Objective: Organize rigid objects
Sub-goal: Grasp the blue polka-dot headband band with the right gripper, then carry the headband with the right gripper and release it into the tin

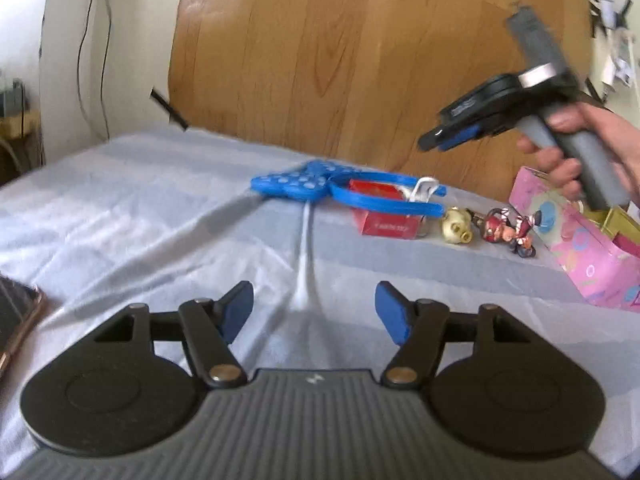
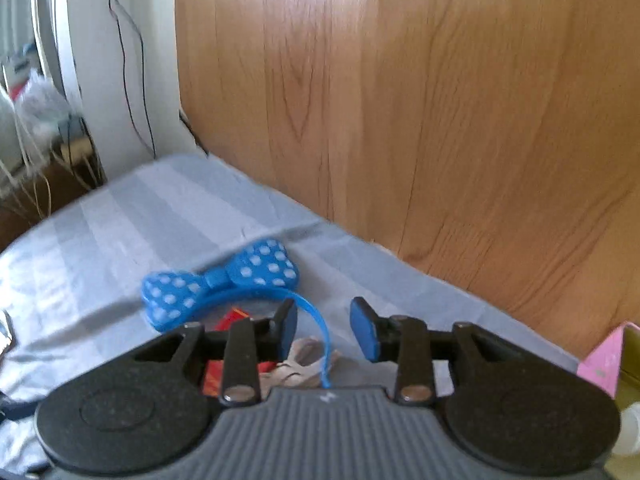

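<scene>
I am holding the left gripper (image 1: 314,312) with jaws apart, empty, over the striped bedsheet (image 1: 140,208). The right gripper (image 2: 324,328) is hovering, jaws parted, gripping nothing. The blue headband (image 2: 224,284) is lying near the sheet's far edge, resting on the red box (image 1: 386,220).

1. The left gripper (image 1: 314,312) hangs low with its jaws wide apart and nothing between them.
2. A hand (image 1: 576,152) holds the right gripper (image 2: 324,328) raised, tilted downward, jaws partly apart and empty.
</scene>
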Available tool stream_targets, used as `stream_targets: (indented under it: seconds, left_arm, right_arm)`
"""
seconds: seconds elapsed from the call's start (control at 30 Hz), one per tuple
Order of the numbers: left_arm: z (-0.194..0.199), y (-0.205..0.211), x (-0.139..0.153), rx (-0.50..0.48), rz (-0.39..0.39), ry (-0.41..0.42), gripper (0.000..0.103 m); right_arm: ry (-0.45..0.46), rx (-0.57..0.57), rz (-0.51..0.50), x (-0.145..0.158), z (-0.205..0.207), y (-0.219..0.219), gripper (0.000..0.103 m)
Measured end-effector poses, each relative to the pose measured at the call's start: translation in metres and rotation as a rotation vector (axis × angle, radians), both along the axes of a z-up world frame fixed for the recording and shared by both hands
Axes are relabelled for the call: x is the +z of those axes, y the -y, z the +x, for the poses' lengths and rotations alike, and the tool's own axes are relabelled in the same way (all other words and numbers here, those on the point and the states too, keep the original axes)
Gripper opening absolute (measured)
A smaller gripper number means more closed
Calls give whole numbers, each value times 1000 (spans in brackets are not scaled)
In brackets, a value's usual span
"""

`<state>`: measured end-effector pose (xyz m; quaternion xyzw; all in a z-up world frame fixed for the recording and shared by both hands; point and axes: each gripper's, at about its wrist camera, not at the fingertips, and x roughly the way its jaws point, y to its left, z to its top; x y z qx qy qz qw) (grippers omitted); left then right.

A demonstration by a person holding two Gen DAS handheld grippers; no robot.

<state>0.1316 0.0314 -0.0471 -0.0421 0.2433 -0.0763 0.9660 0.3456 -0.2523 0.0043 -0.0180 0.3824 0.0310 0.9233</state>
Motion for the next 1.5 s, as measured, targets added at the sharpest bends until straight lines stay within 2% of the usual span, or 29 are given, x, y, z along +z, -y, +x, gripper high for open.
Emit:
stream_targets:
  seconds: [0.1, 0.27, 0.3, 0.33, 0.43, 0.5, 0.63, 0.73, 0.83, 0.9, 1.0, 1.07, 1.13, 1.27, 1.3, 1.37, 1.43, 1.5]
  left_arm:
    - [-1, 3, 0, -24, 17, -10, 69]
    - [3, -5, -3, -18, -34, -23, 69]
    - [4, -7, -4, -16, -46, -26, 69]
    - [5, -10, -4, -14, -63, -30, 69]
    - [8, -20, -6, 12, -119, -39, 69]
    - [7, -29, -7, 30, -175, -34, 69]
    - [-1, -50, -6, 12, -318, 5, 73]
    - [-10, -53, -3, 2, -362, -2, 74]
    - [-24, -41, 0, -37, -377, -43, 73]
    - [-34, -26, 3, -65, -324, -66, 70]
    - [-51, 1, 5, -78, -184, -112, 63]
    - [-63, 14, 3, -69, -94, -119, 63]
    - [-70, 23, -1, -57, -35, -128, 61]
    - [-67, 34, -6, -28, 37, -163, 35]
    - [-68, 36, -6, -24, 58, -159, 19]
    - [-68, 40, -7, -26, 80, -157, 5]
    - [-68, 44, -4, -11, 79, -157, 5]
    - [-65, 53, 9, -24, 71, -131, 6]
  right_arm:
    - [-47, -6, -16, -13, 18, 1, 35]
    - [-144, -13, 39, -46, 35, 1, 33]
    - [-148, -20, 50, -51, 38, -1, 28]
    - [-161, -27, 61, -55, 39, -4, 8]
    - [-82, -89, 61, -43, 27, -16, 7]
    - [-6, -86, 42, -25, 7, -33, 8]
    - [130, -53, -113, -3, -61, -76, 8]
    - [199, -81, -165, -13, -130, -92, 9]
    - [197, -151, -124, -38, -192, -92, 8]
    - [163, -204, -82, -58, -226, -89, 7]
    - [107, -234, 29, -71, -266, -86, 9]
    - [69, -187, 111, -77, -290, -91, 16]
    - [97, -141, 105, -74, -308, -98, 16]
    - [157, -133, 108, -63, -318, -91, 18]
    - [149, -134, 118, -64, -312, -88, 19]
    - [128, -123, 151, -72, -303, -82, 19]
    - [104, -97, 195, -85, -303, -81, 12]
    - [143, -124, 196, -83, -305, -75, 11]
